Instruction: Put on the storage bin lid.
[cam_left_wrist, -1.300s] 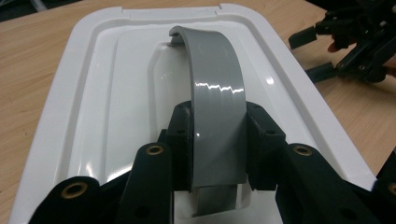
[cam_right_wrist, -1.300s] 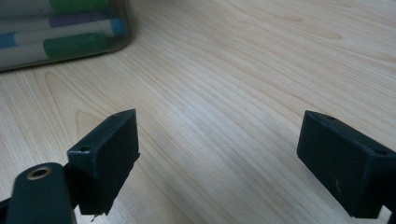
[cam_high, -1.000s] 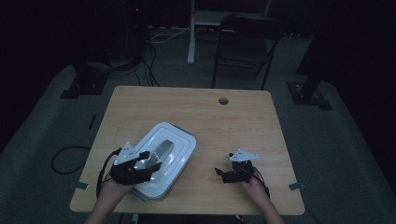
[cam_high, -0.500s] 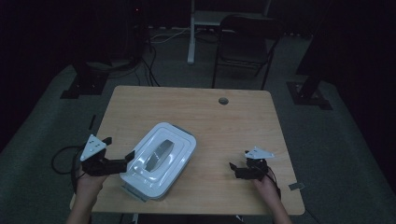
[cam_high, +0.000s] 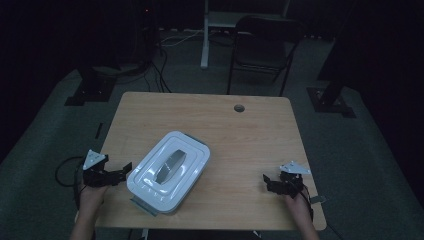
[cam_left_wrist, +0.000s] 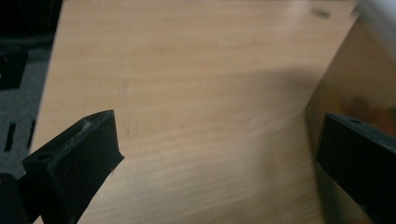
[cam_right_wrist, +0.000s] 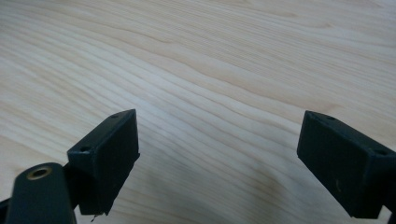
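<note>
Now both hand-held grippers wide beside white container (cam_high: 168, 170)

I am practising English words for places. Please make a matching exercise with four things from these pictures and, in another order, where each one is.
Things:
1. white container
2. left gripper
3. right gripper
4. round hole

Places:
A. near the table's far edge
B. over the table's left edge, beside the container
C. near the table's right front corner
D. on the table, left of centre

Pairs: 1-D, 2-B, 3-C, 4-A
</note>
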